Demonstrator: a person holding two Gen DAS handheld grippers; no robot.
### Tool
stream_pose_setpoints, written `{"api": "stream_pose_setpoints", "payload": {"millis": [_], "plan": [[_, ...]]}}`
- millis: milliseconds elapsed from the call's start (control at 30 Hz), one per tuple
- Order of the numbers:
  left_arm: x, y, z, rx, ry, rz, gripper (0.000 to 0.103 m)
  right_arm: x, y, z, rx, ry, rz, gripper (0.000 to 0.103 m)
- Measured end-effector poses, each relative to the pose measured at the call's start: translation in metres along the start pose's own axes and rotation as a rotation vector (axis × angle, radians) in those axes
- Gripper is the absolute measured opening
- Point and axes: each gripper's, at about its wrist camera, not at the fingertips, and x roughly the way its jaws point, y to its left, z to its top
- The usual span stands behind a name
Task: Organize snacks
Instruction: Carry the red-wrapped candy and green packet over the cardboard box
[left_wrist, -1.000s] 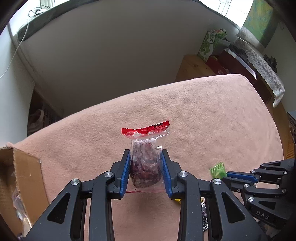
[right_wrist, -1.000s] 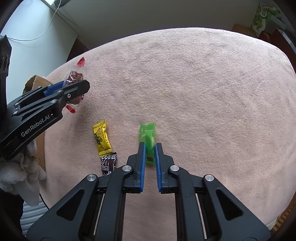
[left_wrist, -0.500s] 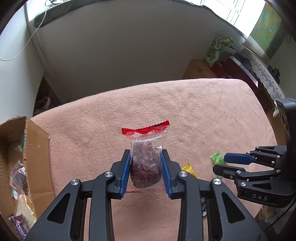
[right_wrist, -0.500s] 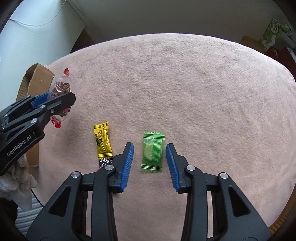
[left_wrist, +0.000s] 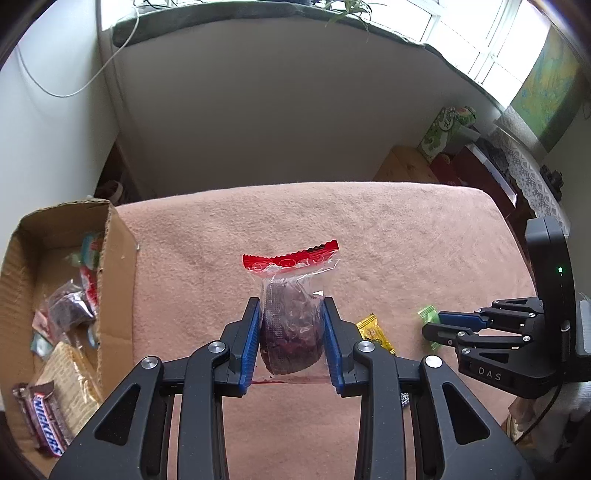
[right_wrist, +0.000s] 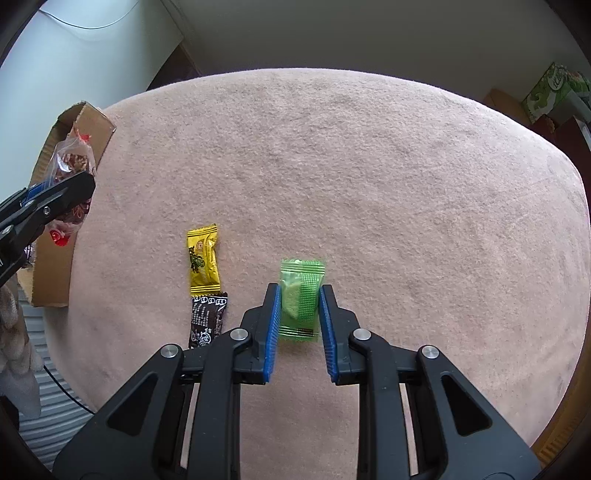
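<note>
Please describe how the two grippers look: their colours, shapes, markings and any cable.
Both are alike: the left gripper and the right gripper have matte black linkage arms with triangular cut-outs, silver round pivot screws, and blue ribbed pads on the fingers. From the left wrist view, the right gripper's side bears white letters "DAS", its black housing carries a small green light, and a black cable hangs below it.

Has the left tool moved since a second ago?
Yes. The left tool, shut on the clear red-sealed snack bag, has moved toward the cardboard box, away from the yellow candy.
</note>
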Motion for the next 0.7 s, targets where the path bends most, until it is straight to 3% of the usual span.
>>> {"api": "stream_pose_setpoints", "payload": {"millis": [300, 700], "plan": [[-0.045, 0.013, -0.019, -0.045, -0.064, 0.060, 0.030, -0.044, 0.007, 0.012, -0.040, -0.069, 0.058, 0.022], [-0.084, 0.057, -0.054, -0.197, -0.108, 0.117, 0.030, -0.069, 0.108, 0.038, -0.209, -0.130, 0.179, 0.022]]}}
